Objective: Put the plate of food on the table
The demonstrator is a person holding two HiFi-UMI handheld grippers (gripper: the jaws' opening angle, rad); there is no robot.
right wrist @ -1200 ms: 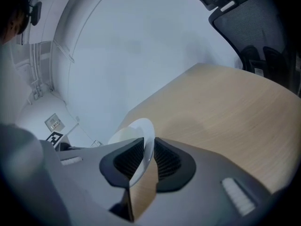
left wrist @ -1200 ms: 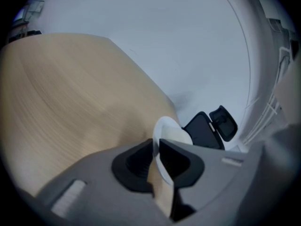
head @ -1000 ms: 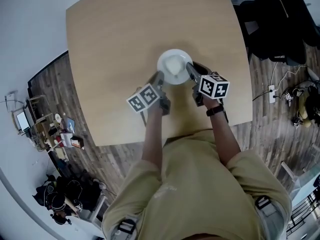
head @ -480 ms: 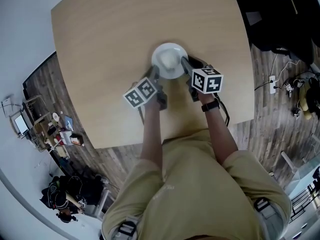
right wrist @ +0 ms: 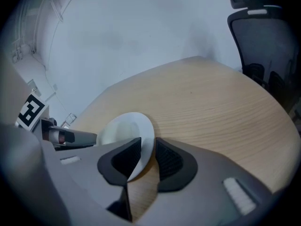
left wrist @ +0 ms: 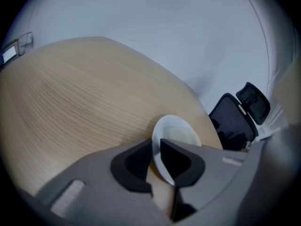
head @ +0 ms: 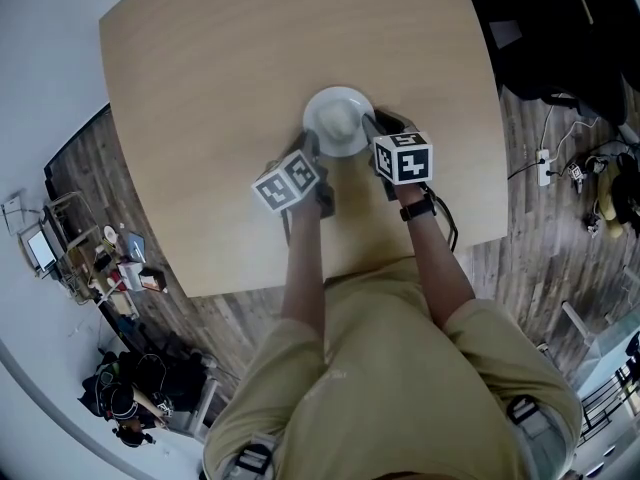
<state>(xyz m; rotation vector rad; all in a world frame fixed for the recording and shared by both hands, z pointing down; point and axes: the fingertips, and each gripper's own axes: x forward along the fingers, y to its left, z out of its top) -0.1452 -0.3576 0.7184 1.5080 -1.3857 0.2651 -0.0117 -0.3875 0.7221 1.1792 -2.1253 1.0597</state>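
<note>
A white plate (head: 339, 121) with a pale mound of food sits low at the middle of the light wooden table (head: 210, 88); contact with the tabletop is hard to judge. My left gripper (head: 311, 147) is shut on the plate's near-left rim, and the left gripper view shows the rim of the plate (left wrist: 181, 133) pinched in the left gripper (left wrist: 156, 149). My right gripper (head: 372, 127) is shut on the near-right rim. In the right gripper view the plate (right wrist: 120, 128) runs between the jaws of the right gripper (right wrist: 148, 150).
The table's near edge (head: 340, 268) runs just in front of the person's body. A black office chair (right wrist: 263, 41) stands past the table's far right side. Dark bags (head: 560, 38) and a power strip (head: 545, 182) lie on the floor at right, small clutter (head: 115, 258) at left.
Both grippers and the plate have moved slightly farther from the table's near edge than a second ago. Over the last half second they have barely moved.
</note>
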